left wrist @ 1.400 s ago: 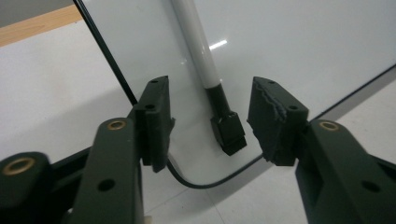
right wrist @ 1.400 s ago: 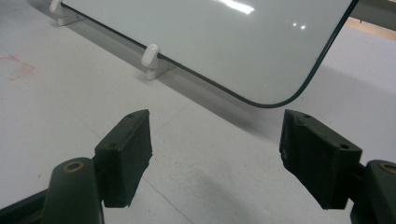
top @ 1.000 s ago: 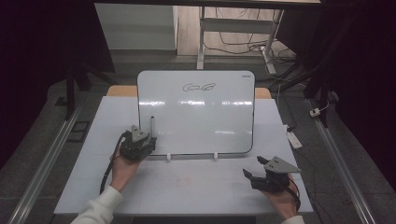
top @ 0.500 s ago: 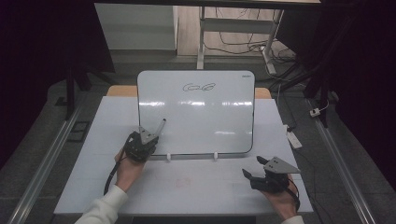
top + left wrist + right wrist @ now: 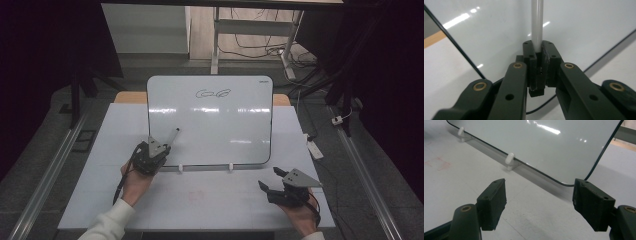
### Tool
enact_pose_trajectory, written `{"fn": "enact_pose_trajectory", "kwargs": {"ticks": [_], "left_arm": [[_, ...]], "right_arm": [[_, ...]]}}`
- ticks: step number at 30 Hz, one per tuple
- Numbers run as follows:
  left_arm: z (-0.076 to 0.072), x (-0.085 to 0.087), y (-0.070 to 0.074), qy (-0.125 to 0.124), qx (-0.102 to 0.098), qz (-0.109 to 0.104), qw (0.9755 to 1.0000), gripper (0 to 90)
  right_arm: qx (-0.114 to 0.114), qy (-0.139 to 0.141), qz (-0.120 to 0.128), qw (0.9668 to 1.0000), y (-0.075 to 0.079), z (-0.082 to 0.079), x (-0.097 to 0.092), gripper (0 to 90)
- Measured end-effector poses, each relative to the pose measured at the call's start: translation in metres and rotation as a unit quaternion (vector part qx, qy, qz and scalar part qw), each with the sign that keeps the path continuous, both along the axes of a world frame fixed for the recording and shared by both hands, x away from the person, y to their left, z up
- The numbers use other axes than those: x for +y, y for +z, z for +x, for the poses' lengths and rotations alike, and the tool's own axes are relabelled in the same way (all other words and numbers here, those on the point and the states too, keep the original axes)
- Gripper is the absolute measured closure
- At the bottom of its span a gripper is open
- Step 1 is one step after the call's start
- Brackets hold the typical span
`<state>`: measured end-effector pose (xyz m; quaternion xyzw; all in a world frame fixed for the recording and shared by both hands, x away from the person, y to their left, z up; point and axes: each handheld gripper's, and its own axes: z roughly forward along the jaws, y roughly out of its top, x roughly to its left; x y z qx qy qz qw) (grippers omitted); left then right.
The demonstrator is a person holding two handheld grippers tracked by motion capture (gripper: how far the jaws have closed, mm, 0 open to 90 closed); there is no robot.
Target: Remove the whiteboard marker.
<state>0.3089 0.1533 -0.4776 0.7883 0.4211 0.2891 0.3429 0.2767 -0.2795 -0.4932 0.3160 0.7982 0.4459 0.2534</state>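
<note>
Jaws of the left gripper [image 5: 161, 146], matte black with brass pivots, have just been closing and now clamp a slim, smooth white marker [image 5: 537, 25] that juts straight ahead toward the glossy, round-cornered whiteboard [image 5: 220, 125]. Right gripper [image 5: 539, 201] gapes wide, blocky rubber pads empty, whiteboard's lower corner just ahead above the pale table [image 5: 220, 200].

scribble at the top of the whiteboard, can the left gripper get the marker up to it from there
Probably yes: the left gripper is shut on the marker at the whiteboard's lower left, and bare board lies between its tip and the scribble.
</note>
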Motion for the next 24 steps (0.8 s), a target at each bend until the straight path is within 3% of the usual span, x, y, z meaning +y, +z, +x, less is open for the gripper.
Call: {"fn": "enact_pose_trajectory", "kwargs": {"ticks": [1, 2, 4, 6, 7, 9, 13, 15, 16, 17, 18, 19, 22, 23, 24], "left_arm": [[-0.002, 0.003, 0.005, -0.013, 0.001, -0.034, 0.9993, 82.4], [-0.002, 0.003, 0.005, -0.013, 0.001, -0.034, 0.9993, 82.4], [-0.005, 0.006, 0.011, -0.04, 0.004, -0.072, 0.9966, 82.4], [-0.007, 0.007, 0.014, -0.06, 0.006, -0.094, 0.9937, 82.4], [-0.007, 0.007, 0.014, -0.06, 0.006, -0.094, 0.9937, 82.4], [-0.01, 0.002, 0.016, -0.083, 0.009, -0.108, 0.9907, 82.3], [-0.012, -0.005, 0.017, -0.107, 0.01, -0.116, 0.9875, 82.3], [-0.014, -0.012, 0.019, -0.132, 0.012, -0.133, 0.9822, 82.3], [-0.014, -0.012, 0.019, -0.132, 0.012, -0.133, 0.9822, 82.3], [-0.016, -0.017, 0.021, -0.149, 0.013, -0.145, 0.9781, 82.3], [-0.016, -0.017, 0.021, -0.149, 0.013, -0.145, 0.9781, 82.3], [-0.016, -0.021, 0.022, -0.164, 0.016, -0.154, 0.9742, 82.3], [-0.017, -0.029, 0.022, -0.183, 0.021, -0.163, 0.9694, 82.3], [-0.017, -0.029, 0.022, -0.183, 0.021, -0.163, 0.9694, 82.3], [-0.017, -0.034, 0.021, -0.192, 0.024, -0.167, 0.9668, 82.3]], "right_arm": [[0.001, 0.001, 0.004, 1.0, 0.0, 0.0, 0.0, 26.7], [0.001, 0.005, 0.007, 1.0, 0.0, 0.0, 0.001, 26.8], [0.004, 0.011, 0.013, 0.9998, 0.001, -0.001, 0.002, 26.8], [0.003, 0.018, 0.02, 0.9996, 0.002, -0.001, 0.003, 26.9], [0.004, 0.021, 0.024, 0.9995, 0.003, -0.002, 0.004, 27.0], [0.006, 0.028, 0.031, 0.9991, 0.004, -0.003, 0.006, 27.5], [0.011, 0.043, 0.056, 0.9975, 0.007, -0.004, 0.012, 28.7], [0.012, 0.052, 0.07, 0.9961, 0.009, -0.005, 0.016, 30.0], [0.015, 0.058, 0.077, 0.9952, 0.01, -0.005, 0.018, 30.9], [0.017, 0.065, 0.081, 0.9944, 0.011, -0.005, 0.02, 31.5], [0.017, 0.065, 0.081, 0.9944, 0.011, -0.005, 0.02, 31.5], [0.025, 0.079, 0.088, 0.9927, 0.012, -0.006, 0.028, 32.6], [0.04, 0.099, 0.097, 0.9896, 0.012, -0.005, 0.04, 34.1], [0.044, 0.106, 0.1, 0.9884, 0.012, -0.005, 0.045, 34.4], [0.052, 0.116, 0.105, 0.9863, 0.011, -0.004, 0.053, 34.8]]}}
